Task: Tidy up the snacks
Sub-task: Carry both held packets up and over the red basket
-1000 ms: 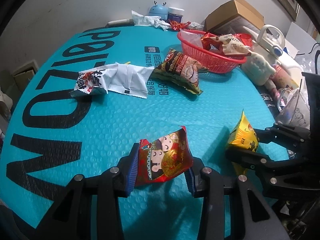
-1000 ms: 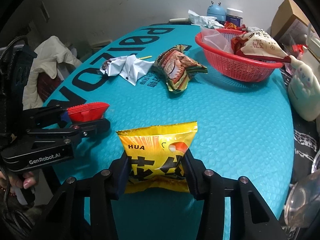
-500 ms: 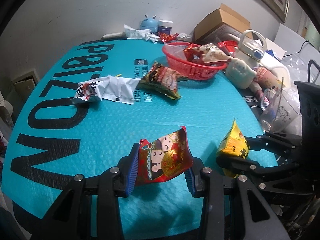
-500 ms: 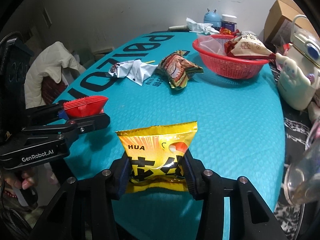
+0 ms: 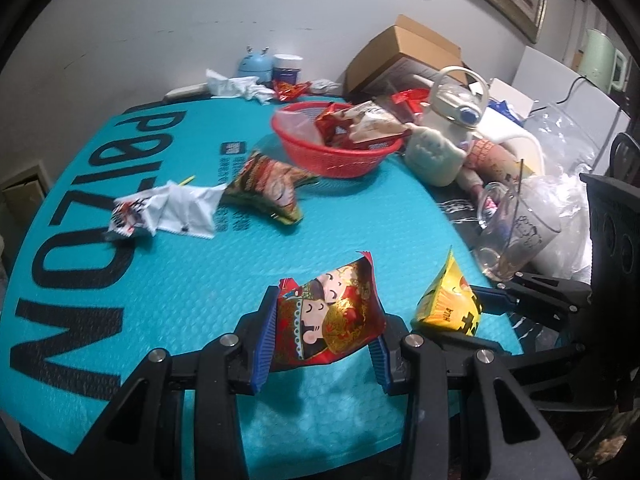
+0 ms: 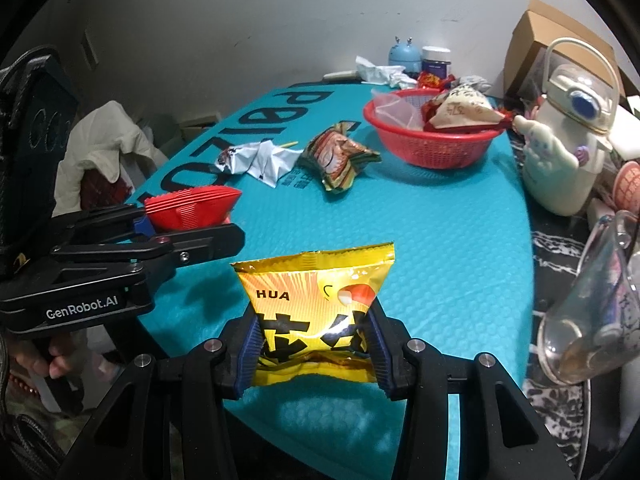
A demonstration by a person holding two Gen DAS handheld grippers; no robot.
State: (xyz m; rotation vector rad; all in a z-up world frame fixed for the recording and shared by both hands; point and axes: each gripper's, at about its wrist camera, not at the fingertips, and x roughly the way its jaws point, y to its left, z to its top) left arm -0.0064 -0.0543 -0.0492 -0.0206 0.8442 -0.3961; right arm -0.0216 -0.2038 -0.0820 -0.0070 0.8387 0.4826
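Left wrist view: some snacks are binned in the basket (image 5: pixel 336 160); two packets (image 5: pixel 264 192) are left on the table (image 5: pixel 160 280); a red packet (image 5: pixel 328 320) and a yellow packet (image 6: pixel 316 320) are pinched by fingers.

I see a red foil snack packet with cartoon faces (image 5: pixel 332 316) and a yellow foil packet (image 6: pixel 316 316), both clamped above the mat; green (image 5: pixel 268 188) and white (image 5: pixel 168 212) packets lie before a red mesh basket (image 5: pixel 332 156) holding more.
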